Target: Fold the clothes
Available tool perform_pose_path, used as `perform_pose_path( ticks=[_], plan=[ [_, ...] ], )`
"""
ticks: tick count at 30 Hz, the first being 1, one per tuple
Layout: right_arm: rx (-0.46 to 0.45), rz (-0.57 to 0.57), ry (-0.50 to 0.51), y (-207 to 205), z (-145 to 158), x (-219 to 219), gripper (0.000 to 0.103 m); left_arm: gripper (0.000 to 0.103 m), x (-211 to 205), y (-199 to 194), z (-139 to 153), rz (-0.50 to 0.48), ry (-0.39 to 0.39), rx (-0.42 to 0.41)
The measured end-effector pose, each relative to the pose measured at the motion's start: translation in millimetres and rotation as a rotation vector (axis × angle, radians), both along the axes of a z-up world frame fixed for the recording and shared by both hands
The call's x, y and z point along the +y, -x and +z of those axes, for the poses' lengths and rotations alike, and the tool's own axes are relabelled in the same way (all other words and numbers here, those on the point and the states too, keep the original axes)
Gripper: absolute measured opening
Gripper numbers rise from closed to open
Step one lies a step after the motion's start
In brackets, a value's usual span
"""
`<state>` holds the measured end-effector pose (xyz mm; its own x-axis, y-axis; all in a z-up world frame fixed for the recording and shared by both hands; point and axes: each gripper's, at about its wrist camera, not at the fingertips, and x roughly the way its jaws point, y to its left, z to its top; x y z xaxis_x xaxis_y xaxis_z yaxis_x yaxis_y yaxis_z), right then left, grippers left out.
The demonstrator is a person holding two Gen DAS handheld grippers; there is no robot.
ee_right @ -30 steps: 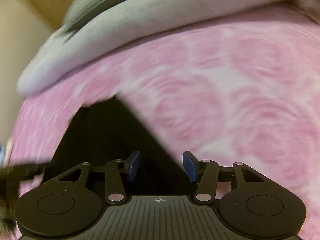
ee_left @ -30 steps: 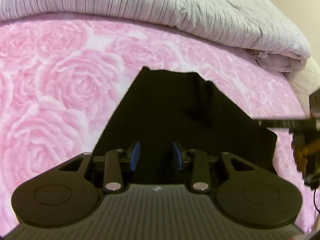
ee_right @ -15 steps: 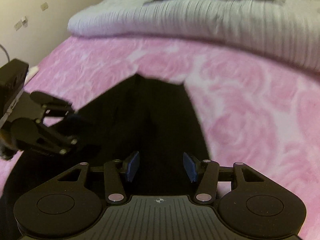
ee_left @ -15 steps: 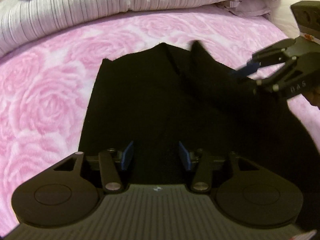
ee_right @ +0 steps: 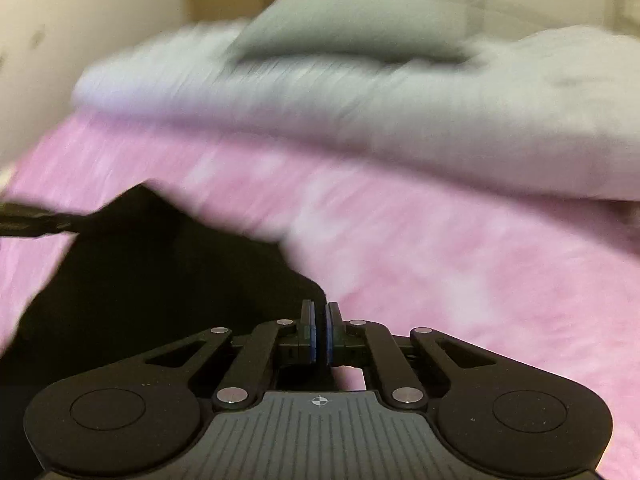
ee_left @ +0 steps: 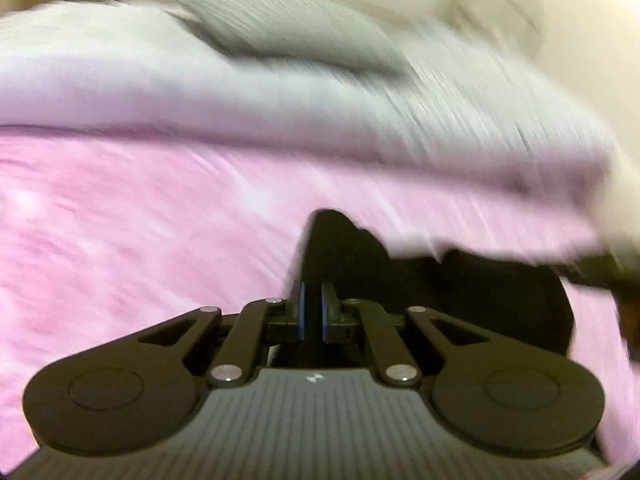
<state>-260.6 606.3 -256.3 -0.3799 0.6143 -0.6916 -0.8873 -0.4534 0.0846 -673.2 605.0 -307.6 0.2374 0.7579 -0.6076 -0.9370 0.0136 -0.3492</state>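
blur: both wrist views smearing, pink blanket (ee_left: pixel 140 240) pattern unreadable | occlusion: black garment (ee_right: pixel 160 280) running under gripper body and off left edge | cutoff: other gripper showing only as dark streak at frame edge (ee_right: pixel 32 220) | grey pillow (ee_right: pixel 352 36) and striped duvet (ee_left: pixel 440 120) blurring together

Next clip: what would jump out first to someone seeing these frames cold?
The black garment on the pink rose-print blanket, low in both blurred views. Each gripper pinches an edge of it: the left gripper with jaws closing, the right gripper shut. A striped grey duvet lies heaped behind.
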Motion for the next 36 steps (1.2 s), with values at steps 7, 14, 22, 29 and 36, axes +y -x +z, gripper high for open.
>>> perform_pose_path(
  ticks=[7, 14, 22, 29, 36],
  plan=[
    [0.238, -0.373, 0.171, -88, -7, 38, 0.001, 0.005, 7, 102, -24, 0.518, 0.137, -0.258],
    [0.342, -0.284, 0.439, -67, -45, 29, 0.002, 0.010, -5, 19, -24, 0.160, 0.231, -0.247],
    [-0.147, 0.223, 0.183, 41, -60, -65, 0.001, 0.017, -11, -55, -42, -0.055, 0.360, -0.392],
    [-0.056, 0.085, 0.104, 29, -44, -93, 0.002, 0.017, -2, -67, -37, -0.074, 0.340, -0.400],
    [0.792, -0.728, 0.518, -60, -89, -43, 0.002, 0.017, -16, -57, -31, -0.017, 0.338, -0.414]
  ],
)
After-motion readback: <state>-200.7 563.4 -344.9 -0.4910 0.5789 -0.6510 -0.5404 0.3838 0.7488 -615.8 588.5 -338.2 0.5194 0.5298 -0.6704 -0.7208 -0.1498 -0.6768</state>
